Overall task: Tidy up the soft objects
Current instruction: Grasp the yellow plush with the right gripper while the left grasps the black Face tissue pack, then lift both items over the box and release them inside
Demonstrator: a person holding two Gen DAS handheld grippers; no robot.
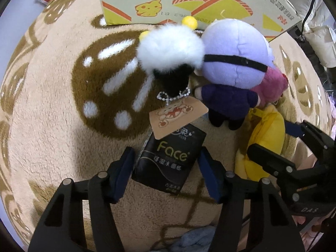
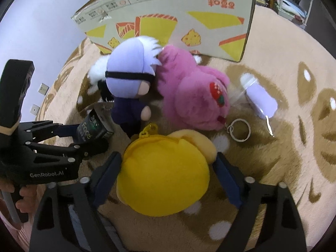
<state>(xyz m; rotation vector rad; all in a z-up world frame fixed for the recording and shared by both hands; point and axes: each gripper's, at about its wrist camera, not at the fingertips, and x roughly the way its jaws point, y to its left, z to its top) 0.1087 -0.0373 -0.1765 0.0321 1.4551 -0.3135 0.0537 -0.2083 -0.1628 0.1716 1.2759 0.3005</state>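
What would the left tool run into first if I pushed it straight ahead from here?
The black tissue pack. It already lies between the open fingers of the left tool, so going on would slide them along it. Beyond it, probably the paper tag, then the black-and-white fluffy toy; depth is unclear.

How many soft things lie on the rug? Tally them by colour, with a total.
Yellow plush pouch: 1
Pink plush toy: 1
Lavender-headed doll: 1
White-and-black fluffy keychain toy: 1
Black tissue pack: 1
Total: 5
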